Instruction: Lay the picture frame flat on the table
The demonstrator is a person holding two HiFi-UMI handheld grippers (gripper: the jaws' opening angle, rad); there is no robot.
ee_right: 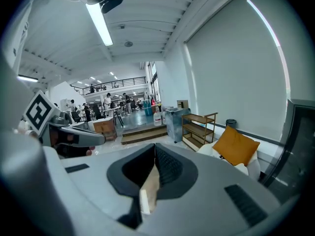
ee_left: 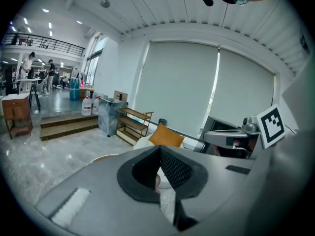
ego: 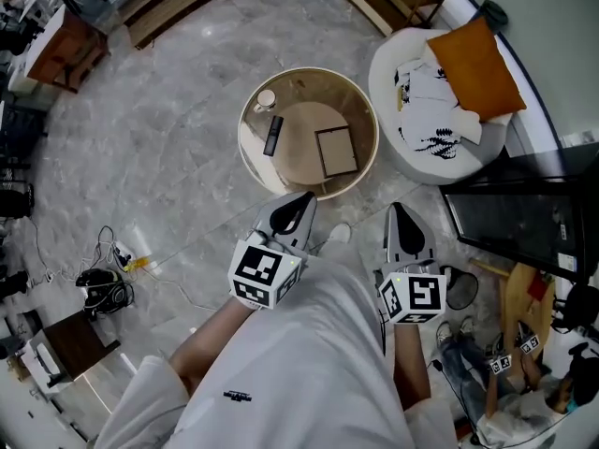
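The picture frame [ego: 335, 152] lies flat on the round wooden table [ego: 360, 110], towards its right side, light wood with a pale panel. Both grippers hover near my body, short of the table's near rim and apart from the frame. My left gripper [ego: 303, 200] [ee_left: 160, 149] has its jaws closed together with nothing between them. My right gripper [ego: 398, 211] [ee_right: 155, 146] is likewise shut and empty. The frame itself does not show in either gripper view.
A black remote [ego: 272, 135] and a white cup [ego: 266, 99] share the table's left side. A white round armchair [ego: 393, 73] with an orange cushion [ego: 474, 57] stands to the right. A dark screen [ego: 510, 218] is at the right, cables [ego: 103, 283] on the floor at left.
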